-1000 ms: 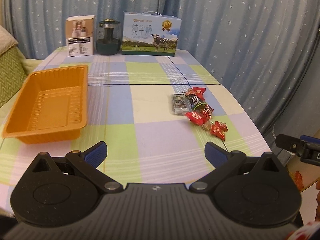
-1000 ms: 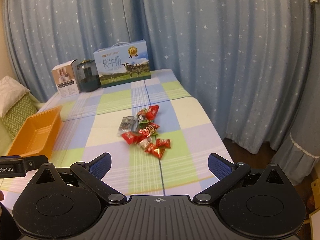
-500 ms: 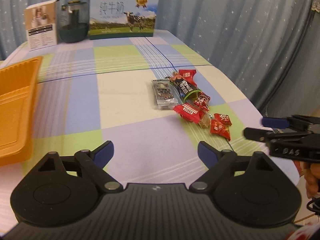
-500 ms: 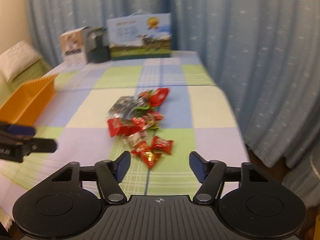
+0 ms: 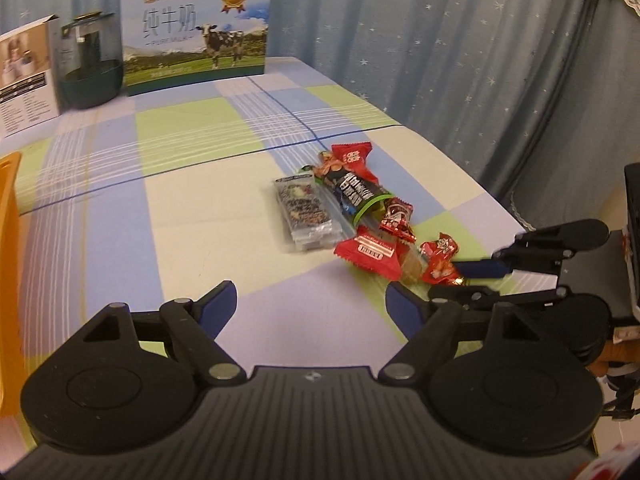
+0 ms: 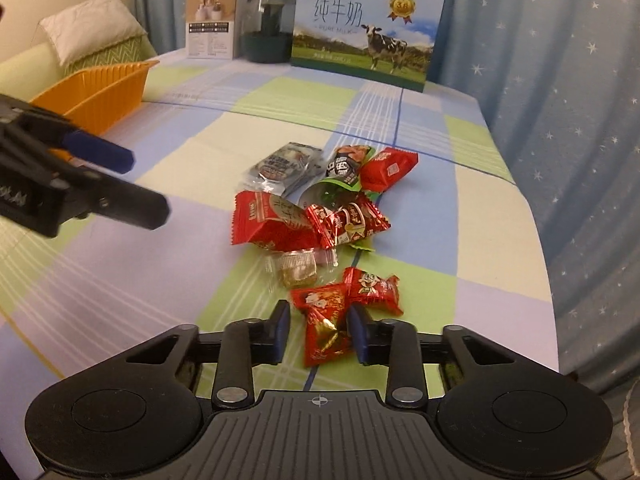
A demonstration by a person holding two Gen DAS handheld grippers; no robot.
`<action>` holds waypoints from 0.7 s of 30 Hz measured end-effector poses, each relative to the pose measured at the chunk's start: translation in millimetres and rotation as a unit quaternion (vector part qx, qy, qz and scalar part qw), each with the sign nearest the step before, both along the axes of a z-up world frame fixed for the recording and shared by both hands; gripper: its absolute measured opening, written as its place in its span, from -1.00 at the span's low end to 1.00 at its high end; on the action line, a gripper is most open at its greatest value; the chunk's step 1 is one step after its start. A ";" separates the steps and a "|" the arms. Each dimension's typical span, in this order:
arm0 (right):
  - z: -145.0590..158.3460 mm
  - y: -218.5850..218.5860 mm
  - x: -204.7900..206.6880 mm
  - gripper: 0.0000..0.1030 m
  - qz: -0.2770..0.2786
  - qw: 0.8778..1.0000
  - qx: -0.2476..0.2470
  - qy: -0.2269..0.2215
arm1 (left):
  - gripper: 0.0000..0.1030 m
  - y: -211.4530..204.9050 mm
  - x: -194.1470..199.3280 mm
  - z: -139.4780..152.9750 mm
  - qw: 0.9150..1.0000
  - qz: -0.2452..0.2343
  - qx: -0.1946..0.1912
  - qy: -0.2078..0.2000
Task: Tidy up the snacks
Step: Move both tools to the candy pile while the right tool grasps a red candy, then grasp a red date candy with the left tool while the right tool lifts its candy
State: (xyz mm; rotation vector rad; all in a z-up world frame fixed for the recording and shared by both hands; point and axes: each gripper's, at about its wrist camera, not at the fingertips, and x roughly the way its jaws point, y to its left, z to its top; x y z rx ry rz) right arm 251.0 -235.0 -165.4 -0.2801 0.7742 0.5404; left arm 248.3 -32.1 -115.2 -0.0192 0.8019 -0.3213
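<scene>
Right gripper [image 6: 319, 334] is low over the near edge of the snack pile [image 6: 320, 216] on the checked bench [image 6: 460, 216], its fingers just closed in on a small red candy packet [image 6: 325, 328], gripping it from both sides. Left gripper [image 5: 310, 306] hangs short of the pile, fingers narrowing but released, only cloth between them. Orange tray [image 6: 100, 92] sits well apart at the left; milk carton [image 6: 366, 32] stands at the back.

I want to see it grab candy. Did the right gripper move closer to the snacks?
Yes. The right gripper came forward and down to the candy pile's near end, jaws just closing around a red candy, away from the milk box.
</scene>
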 end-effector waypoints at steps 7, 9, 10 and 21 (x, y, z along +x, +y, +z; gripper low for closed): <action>14.9 -15.8 -12.2 -0.58 -0.058 0.997 0.047 0.008 | 0.46 -21.5 17.5 0.7 0.998 -0.058 0.012 -0.025; 17.9 -22.0 -14.3 -0.58 -0.079 0.995 0.056 0.009 | 0.31 -29.2 23.9 0.2 0.997 -0.075 0.015 -0.029; 18.6 -24.9 -14.5 -0.58 -0.091 0.994 0.060 0.009 | 0.28 -33.9 27.4 -0.2 0.996 -0.084 0.019 -0.033; 17.8 -36.2 -21.5 -0.58 -0.135 0.986 0.089 0.026 | -0.47 -61.6 46.6 -26.6 0.990 -0.130 0.051 -0.009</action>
